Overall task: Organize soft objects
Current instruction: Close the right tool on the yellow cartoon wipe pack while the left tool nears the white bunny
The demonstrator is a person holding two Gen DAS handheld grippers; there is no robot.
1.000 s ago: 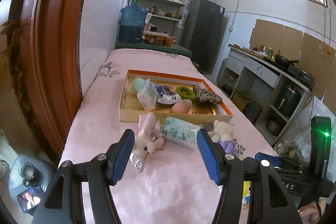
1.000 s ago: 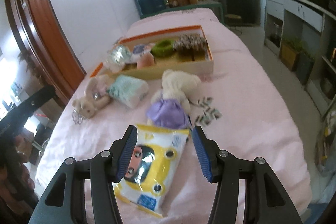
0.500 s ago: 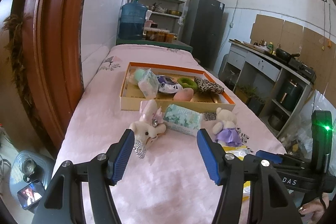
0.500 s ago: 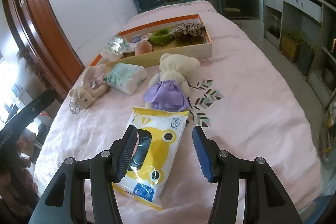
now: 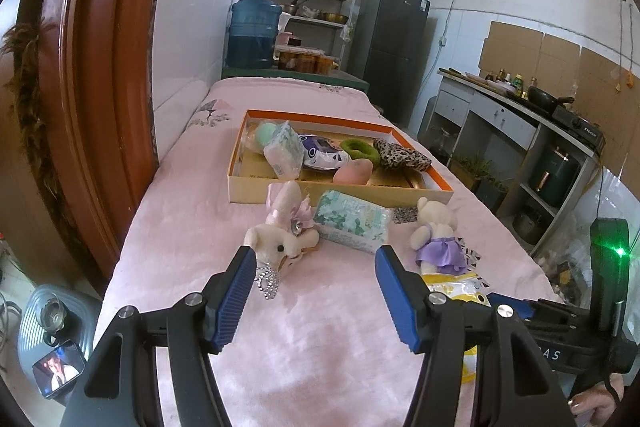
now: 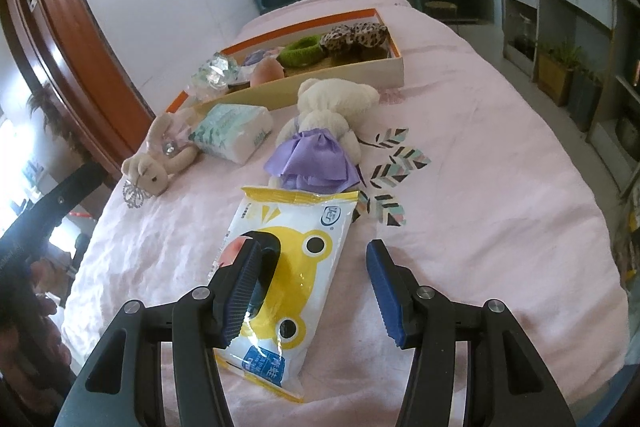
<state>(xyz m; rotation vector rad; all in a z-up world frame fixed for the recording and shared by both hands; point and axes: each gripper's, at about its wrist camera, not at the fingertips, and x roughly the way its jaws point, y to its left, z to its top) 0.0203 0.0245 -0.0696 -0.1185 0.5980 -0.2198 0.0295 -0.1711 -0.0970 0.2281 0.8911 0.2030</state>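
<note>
Right wrist view: plush bunny (image 6: 160, 155) lies far left on the pink bedspread (image 6: 480, 187), tissue pack (image 6: 234, 131) beside it, then the purple-skirted bear (image 6: 320, 131). Right gripper (image 6: 310, 291) hangs spread, unclamped, over the yellow frog wipes pack (image 6: 304, 227). Left gripper (image 5: 316, 291) spread, empty.

The yellow and white frog packet (image 6: 280, 283) carries a small blue round logo near its top edge and blue Chinese characters at its bottom. The right gripper's body (image 5: 560, 351) shows the pale letters "AS".
</note>
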